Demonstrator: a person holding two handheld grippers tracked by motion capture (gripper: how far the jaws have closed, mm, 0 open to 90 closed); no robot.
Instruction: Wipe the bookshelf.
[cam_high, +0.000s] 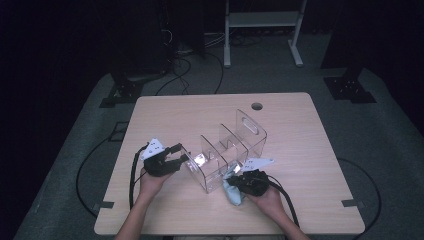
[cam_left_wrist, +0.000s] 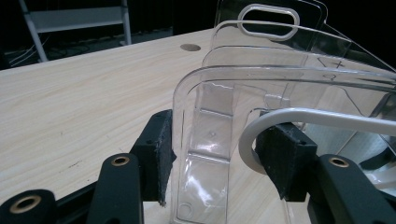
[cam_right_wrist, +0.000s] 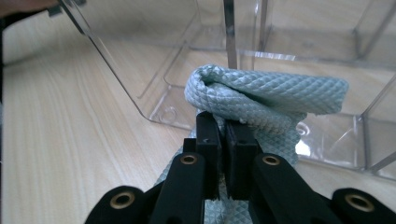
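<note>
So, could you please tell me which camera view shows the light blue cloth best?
The right gripper view: the light blue cloth is close up, its woven texture clear, pinched in the right tongs against the clear organizer. The high view shows it as a small blue patch beside the right hand; in the left gripper view I cannot make it out.

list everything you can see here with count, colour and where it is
clear organiser: 1, transparent, divided into compartments, table centre
cloth: 1, pale blue-green, folded, against organiser's near side
table: 1, light wood, round hole at far edge
metal frame: 1, white, floor behind table
left gripper: 1, black, jaws around organiser's end wall
right gripper: 1, black, shut on cloth
hands: 2, bottom edge
</note>
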